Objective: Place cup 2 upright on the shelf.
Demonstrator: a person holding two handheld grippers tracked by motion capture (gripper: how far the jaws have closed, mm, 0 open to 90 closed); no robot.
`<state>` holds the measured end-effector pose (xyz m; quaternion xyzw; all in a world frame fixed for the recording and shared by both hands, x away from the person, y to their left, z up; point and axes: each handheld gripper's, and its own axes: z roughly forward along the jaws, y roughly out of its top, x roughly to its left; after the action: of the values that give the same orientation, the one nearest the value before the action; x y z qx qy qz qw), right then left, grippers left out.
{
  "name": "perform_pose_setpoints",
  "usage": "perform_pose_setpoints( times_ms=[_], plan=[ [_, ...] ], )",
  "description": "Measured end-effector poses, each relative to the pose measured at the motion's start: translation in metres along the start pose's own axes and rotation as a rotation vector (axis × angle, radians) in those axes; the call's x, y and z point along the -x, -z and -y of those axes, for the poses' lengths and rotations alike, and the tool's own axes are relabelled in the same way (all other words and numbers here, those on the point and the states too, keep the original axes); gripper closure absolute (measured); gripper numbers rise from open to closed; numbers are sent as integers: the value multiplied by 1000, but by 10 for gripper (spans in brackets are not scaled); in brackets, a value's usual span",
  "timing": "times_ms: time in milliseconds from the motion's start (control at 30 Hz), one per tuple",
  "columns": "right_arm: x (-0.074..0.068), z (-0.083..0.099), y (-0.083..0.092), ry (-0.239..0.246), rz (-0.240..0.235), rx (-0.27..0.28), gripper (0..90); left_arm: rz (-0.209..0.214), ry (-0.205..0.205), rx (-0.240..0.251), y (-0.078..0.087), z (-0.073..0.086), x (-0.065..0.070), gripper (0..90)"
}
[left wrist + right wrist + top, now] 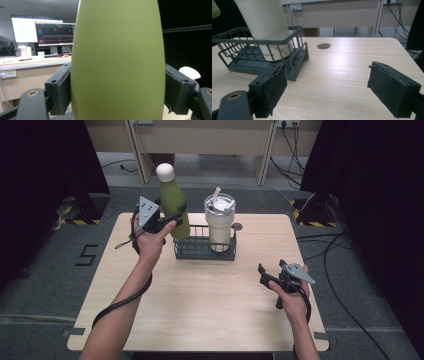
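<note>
Pale wood table [200, 305], grey floor, desks beyond | olive bottle [172, 202], white cap, tilted over wire basket [200, 251] left end, near far edge | left gripper [170, 217] clamped bottle | right gripper [265, 276] empty, jaws gaped, near right edge

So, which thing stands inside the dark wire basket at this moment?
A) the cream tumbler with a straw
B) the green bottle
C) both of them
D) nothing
A: the cream tumbler stands in the wire basket, while the green bottle is tilted in the grip of the left gripper, beside the basket's left end; whether its base is over or in the basket cannot be told.
</note>
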<state>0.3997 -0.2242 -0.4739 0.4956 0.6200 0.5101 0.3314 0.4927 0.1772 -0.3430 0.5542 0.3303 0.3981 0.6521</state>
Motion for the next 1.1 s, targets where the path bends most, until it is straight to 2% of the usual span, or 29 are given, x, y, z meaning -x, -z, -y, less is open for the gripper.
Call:
perform_pose_setpoints(
  times_ms=[500, 1100],
  plan=[
    [1, 1, 0, -6, 2, -5, 150, 10, 2, 1, -11, 1, 6, 214],
    [2, 2, 0, -3, 1, -3, 150, -2, -7, -32, -23, 13, 5, 214]
  ],
)
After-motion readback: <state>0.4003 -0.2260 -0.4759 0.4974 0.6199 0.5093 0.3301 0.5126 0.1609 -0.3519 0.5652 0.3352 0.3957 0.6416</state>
